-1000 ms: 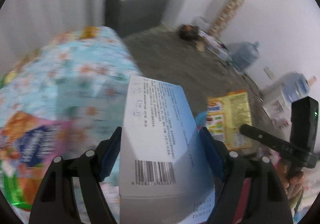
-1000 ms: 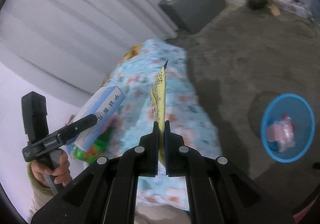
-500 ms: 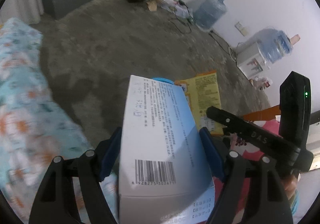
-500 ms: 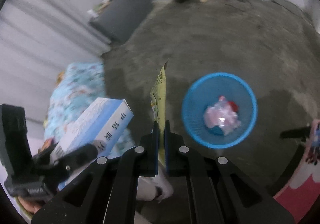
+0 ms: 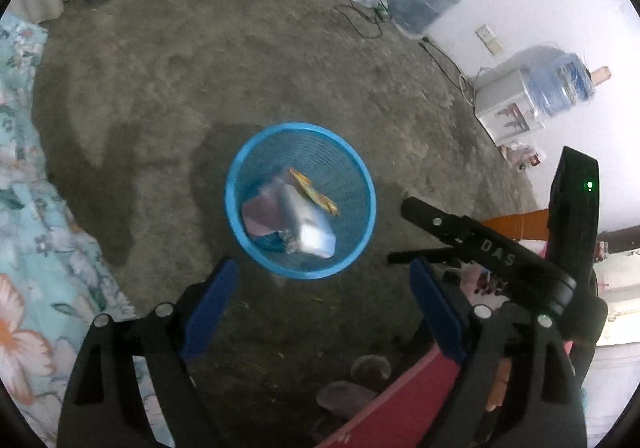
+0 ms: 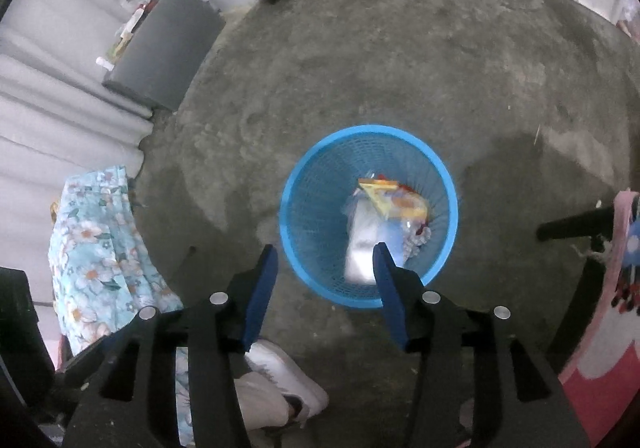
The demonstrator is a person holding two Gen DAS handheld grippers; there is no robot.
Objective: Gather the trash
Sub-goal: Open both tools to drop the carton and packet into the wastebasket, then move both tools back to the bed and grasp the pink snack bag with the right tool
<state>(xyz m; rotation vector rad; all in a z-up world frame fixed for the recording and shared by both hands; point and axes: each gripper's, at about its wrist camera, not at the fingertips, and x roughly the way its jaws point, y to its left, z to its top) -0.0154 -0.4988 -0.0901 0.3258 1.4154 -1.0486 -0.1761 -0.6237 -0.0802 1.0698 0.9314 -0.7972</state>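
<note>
left gripper (image 5: 322, 298): jaws opening, wide apart, nothing held between them | right gripper (image 6: 324, 274): jaws opening, nothing gripped | white box (image 5: 308, 226): seen lying in the blue basket (image 5: 236, 172) on the concrete floor (image 5: 240, 60), long axis tilted across the basket | yellow packet (image 6: 390, 200): laid against the box's far end.

Each claw is black plastic with silver screws and blue pads: the left claw (image 5: 324, 288) and the right claw (image 6: 324, 272). The right claw's body bears white letters "DAS" and a green light. The person wears a white shoe (image 6: 280, 384).
</note>
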